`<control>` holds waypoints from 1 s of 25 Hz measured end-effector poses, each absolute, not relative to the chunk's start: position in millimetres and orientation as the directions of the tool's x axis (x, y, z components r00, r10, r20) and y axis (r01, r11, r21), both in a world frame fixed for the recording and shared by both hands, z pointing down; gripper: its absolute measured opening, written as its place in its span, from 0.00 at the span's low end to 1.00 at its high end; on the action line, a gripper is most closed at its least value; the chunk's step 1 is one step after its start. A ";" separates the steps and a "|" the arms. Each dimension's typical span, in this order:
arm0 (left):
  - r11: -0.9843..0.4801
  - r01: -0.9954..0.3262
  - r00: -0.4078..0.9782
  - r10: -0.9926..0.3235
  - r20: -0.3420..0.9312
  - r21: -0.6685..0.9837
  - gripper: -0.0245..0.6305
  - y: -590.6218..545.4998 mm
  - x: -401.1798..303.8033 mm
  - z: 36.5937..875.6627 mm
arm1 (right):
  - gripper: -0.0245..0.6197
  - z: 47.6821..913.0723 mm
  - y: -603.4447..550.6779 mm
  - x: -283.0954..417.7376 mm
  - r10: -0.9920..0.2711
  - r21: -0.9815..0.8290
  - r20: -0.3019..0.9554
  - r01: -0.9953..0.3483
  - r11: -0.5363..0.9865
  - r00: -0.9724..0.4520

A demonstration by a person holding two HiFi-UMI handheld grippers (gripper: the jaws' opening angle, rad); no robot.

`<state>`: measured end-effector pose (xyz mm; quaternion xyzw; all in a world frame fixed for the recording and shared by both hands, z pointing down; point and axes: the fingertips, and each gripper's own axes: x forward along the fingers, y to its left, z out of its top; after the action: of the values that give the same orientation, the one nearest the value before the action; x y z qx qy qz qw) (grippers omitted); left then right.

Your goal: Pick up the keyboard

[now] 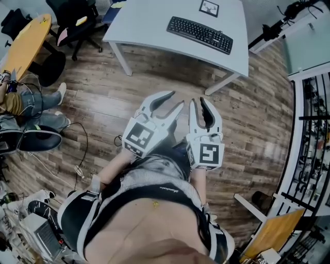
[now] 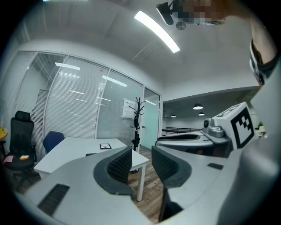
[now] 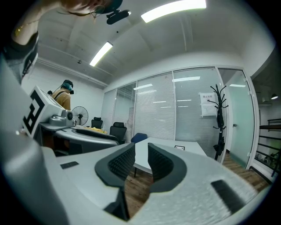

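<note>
A black keyboard (image 1: 200, 34) lies on the white table (image 1: 144, 26) at the top of the head view, near the table's front edge. My left gripper (image 1: 176, 99) and right gripper (image 1: 196, 101) are held side by side in front of the person's body, over the wooden floor, well short of the table. Both stand open with nothing between their pads. In the left gripper view the left gripper (image 2: 141, 163) points at the table (image 2: 74, 151) ahead, and the other gripper's marker cube (image 2: 240, 124) shows at the right. The right gripper (image 3: 141, 162) faces the same table (image 3: 169, 147).
A printed marker card (image 1: 209, 7) lies on the table behind the keyboard. Black office chairs (image 1: 77, 20) stand at the table's left. A seated person's legs (image 1: 36, 108) are at the far left, with cables on the floor. A black railing (image 1: 312, 134) runs along the right. A coat stand (image 3: 218, 118) stands by the glass wall.
</note>
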<state>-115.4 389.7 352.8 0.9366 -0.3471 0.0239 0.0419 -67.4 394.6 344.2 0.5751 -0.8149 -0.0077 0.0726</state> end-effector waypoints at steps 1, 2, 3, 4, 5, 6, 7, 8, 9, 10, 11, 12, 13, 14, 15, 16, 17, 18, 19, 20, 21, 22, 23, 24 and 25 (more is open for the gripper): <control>-0.753 -0.655 0.756 -0.651 0.070 0.064 0.23 383.6 -113.5 351.6 | 0.18 343.3 388.7 -65.4 -0.937 0.096 0.108 -0.935 0.342 -0.331; -0.751 -0.657 0.754 -0.654 0.066 0.063 0.23 376.9 -111.5 350.2 | 0.18 342.1 381.8 -63.7 -0.936 0.096 0.107 -0.934 0.344 -0.334; -0.750 -0.659 0.753 -0.656 0.062 0.061 0.23 370.0 -109.5 348.7 | 0.18 341.0 374.6 -62.1 -0.936 0.097 0.106 -0.933 0.347 -0.337; -0.749 -0.660 0.751 -0.657 0.060 0.058 0.23 363.4 -107.6 347.5 | 0.18 340.2 367.5 -60.9 -0.935 0.098 0.106 -0.932 0.349 -0.339; -0.748 -0.661 0.750 -0.659 0.059 0.055 0.23 356.9 -106.1 346.7 | 0.18 339.7 360.7 -59.9 -0.934 0.100 0.107 -0.931 0.352 -0.341; -0.747 -0.662 0.749 -0.660 0.058 0.053 0.23 350.2 -105.0 346.1 | 0.18 339.3 353.8 -59.0 -0.933 0.101 0.108 -0.930 0.354 -0.343; -0.747 -0.663 0.748 -0.661 0.058 0.051 0.23 342.9 -104.1 345.8 | 0.18 338.9 346.7 -58.2 -0.932 0.103 0.108 -0.929 0.356 -0.345; -0.746 -0.664 0.748 -0.661 0.059 0.052 0.23 335.1 -103.2 345.7 | 0.18 338.6 339.5 -57.4 -0.932 0.104 0.109 -0.928 0.357 -0.346; -0.745 -0.664 0.747 -0.662 0.061 0.055 0.23 327.3 -102.2 346.0 | 0.18 338.7 332.3 -56.3 -0.932 0.105 0.110 -0.928 0.358 -0.347; -0.745 -0.664 0.748 -0.660 0.067 0.062 0.23 320.2 -100.8 346.3 | 0.18 339.0 325.5 -54.9 -0.932 0.104 0.111 -0.928 0.357 -0.346; -0.747 -0.662 0.750 -0.657 0.079 0.068 0.23 314.0 -98.9 346.3 | 0.18 339.5 319.0 -53.0 -0.932 0.103 0.113 -0.929 0.355 -0.343; -0.749 -0.659 0.751 -0.654 0.090 0.070 0.23 308.1 -96.5 346.3 | 0.18 340.2 312.6 -50.7 -0.933 0.101 0.115 -0.931 0.352 -0.340; -0.750 -0.658 0.752 -0.652 0.093 0.065 0.23 301.8 -94.1 347.1 | 0.18 341.1 306.2 -48.4 -0.934 0.099 0.118 -0.932 0.348 -0.336; -0.751 -0.658 0.752 -0.653 0.088 0.056 0.23 295.0 -91.9 348.6 | 0.18 342.1 300.0 -46.3 -0.935 0.097 0.121 -0.934 0.345 -0.333; -0.752 -0.657 0.753 -0.653 0.082 0.050 0.23 288.5 -89.8 350.0 | 0.18 343.0 294.1 -44.5 -0.935 0.095 0.124 -0.935 0.343 -0.331; -0.754 -0.655 0.755 -0.651 0.079 0.050 0.23 282.7 -87.6 351.0 | 0.18 343.8 288.7 -42.7 -0.936 0.093 0.127 -0.935 0.342 -0.329; -0.756 -0.652 0.758 -0.648 0.079 0.054 0.23 277.1 -85.3 351.3 | 0.18 344.3 283.4 -40.8 -0.936 0.091 0.130 -0.936 0.341 -0.328; -0.757 -0.651 0.759 -0.646 0.080 0.058 0.23 271.5 -82.9 351.5 | 0.18 344.7 278.1 -38.7 -0.935 0.090 0.133 -0.936 0.340 -0.327; -0.757 -0.650 0.759 -0.646 0.081 0.063 0.23 265.4 -80.8 351.6 | 0.18 345.0 272.6 -36.6 -0.935 0.088 0.136 -0.936 0.341 -0.327; -0.756 -0.651 0.759 -0.646 0.082 0.068 0.23 259.2 -78.9 351.8 | 0.18 345.1 266.9 -34.6 -0.934 0.087 0.139 -0.936 0.342 -0.329; -0.754 -0.653 0.757 -0.648 0.083 0.073 0.23 253.0 -77.4 351.9 | 0.18 345.0 261.3 -32.7 -0.933 0.087 0.141 -0.935 0.345 -0.331; -0.751 -0.656 0.755 -0.651 0.084 0.079 0.23 247.0 -76.1 351.8 | 0.18 344.7 255.9 -30.9 -0.932 0.087 0.143 -0.933 0.348 -0.334; -0.747 -0.659 0.752 -0.654 0.085 0.082 0.23 241.0 -75.0 351.6 | 0.18 344.0 250.4 -29.0 -0.931 0.088 0.143 -0.932 0.351 -0.337; -0.744 -0.663 0.749 -0.657 0.086 0.082 0.23 235.0 -73.8 351.2 | 0.18 343.1 244.8 -27.0 -0.930 0.089 0.142 -0.931 0.353 -0.339; -0.741 -0.667 0.745 -0.661 0.089 0.080 0.23 229.4 -72.5 351.0 | 0.18 342.2 239.2 -25.0 -0.929 0.090 0.141 -0.930 0.355 -0.341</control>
<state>-72.5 229.4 351.0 0.9326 -0.3558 0.0274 0.0533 -25.0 239.2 342.2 0.5678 -0.8189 0.0031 0.0838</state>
